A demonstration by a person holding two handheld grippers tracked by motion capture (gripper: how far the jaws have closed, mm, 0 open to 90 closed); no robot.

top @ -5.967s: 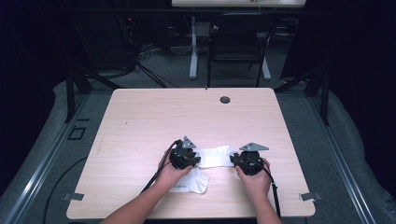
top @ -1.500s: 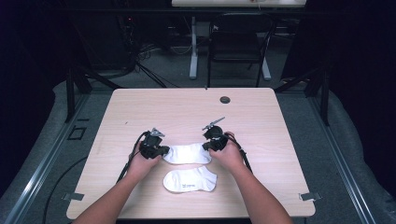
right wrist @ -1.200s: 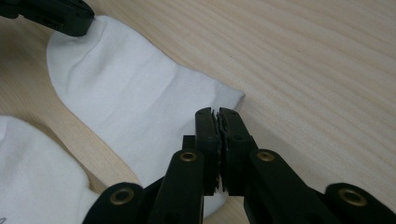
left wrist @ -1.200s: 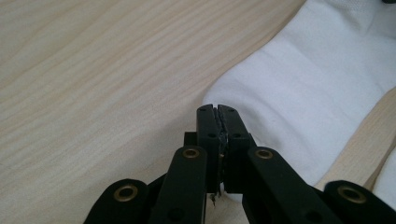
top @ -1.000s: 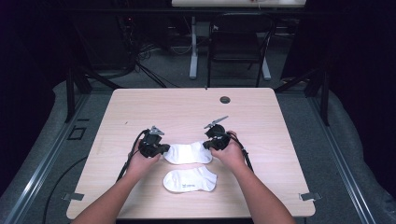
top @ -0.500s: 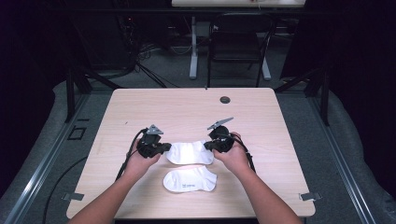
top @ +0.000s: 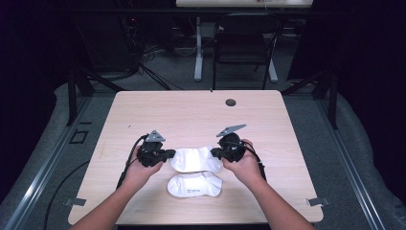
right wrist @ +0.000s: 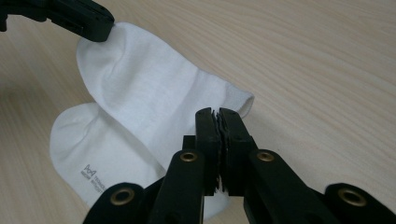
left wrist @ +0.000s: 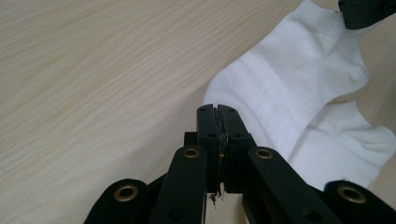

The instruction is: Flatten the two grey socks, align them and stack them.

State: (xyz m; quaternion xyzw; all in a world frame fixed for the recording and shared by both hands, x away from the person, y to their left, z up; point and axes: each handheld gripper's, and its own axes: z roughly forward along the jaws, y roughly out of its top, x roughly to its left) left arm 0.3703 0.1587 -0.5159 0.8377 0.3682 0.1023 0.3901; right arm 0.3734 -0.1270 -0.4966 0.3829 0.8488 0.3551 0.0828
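Observation:
Two white ankle socks are on the light wood table (top: pixel 191 110). The lower sock (top: pixel 195 184) (right wrist: pixel 88 149) (left wrist: pixel 341 149) lies flat near the front edge. Just behind it, the upper sock (top: pixel 194 159) (left wrist: pixel 289 79) (right wrist: pixel 149 93) is stretched between both grippers, and its near edge overlaps the lower one. My left gripper (top: pixel 167 155) (left wrist: pixel 218 109) is shut on the upper sock's left end. My right gripper (top: pixel 215 153) (right wrist: pixel 215 112) is shut on its right end. Each gripper view shows the other gripper's jaw tip at the sock's far end.
A small dark round grommet (top: pixel 231 102) sits in the table's far edge area. Bare wood lies to the left, right and back of the socks. Beyond the table stand a chair (top: pixel 244 48) and a desk leg (top: pixel 197 52) on grey floor.
Both hands have come a little toward the near edge and lifted slightly, carrying the upper sock with them. The gap between the two socks has closed. The lower sock has not moved.

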